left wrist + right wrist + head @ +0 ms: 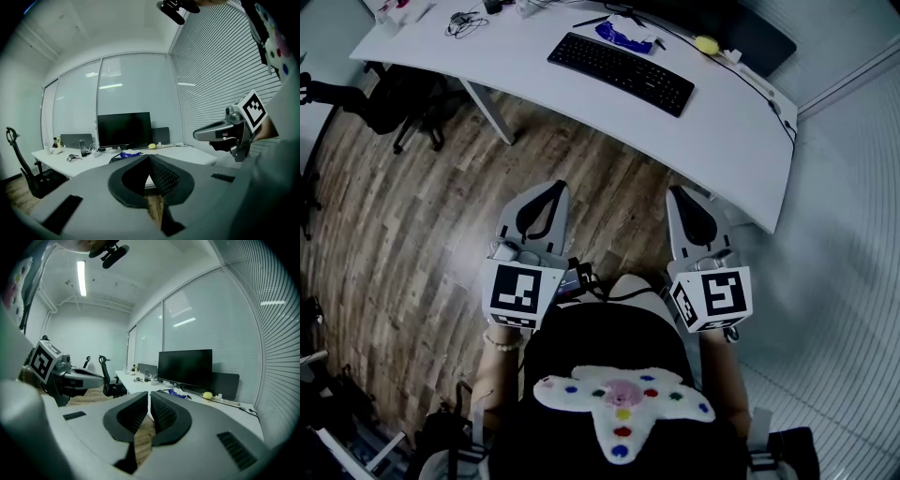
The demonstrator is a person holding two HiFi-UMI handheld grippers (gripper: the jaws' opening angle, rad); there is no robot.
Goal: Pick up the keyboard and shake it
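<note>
A black keyboard (621, 72) lies flat on the white desk (712, 141), far ahead of both grippers. In the left gripper view only a sliver of the keyboard (117, 158) shows above the jaws. My left gripper (557, 185) is shut and empty, held over the wooden floor well short of the desk. My right gripper (677, 191) is also shut with nothing in it, beside the left one and just short of the desk's near edge. The left gripper's tips (149, 156) and the right gripper's tips (149, 393) meet in their own views.
A black monitor (124, 129) stands behind the keyboard, with a blue object (623, 37) and a yellow object (706, 44) near it. Cables and small items (464, 21) lie at the desk's far left. An office chair (398, 108) stands left. Blinds (853, 281) run along the right.
</note>
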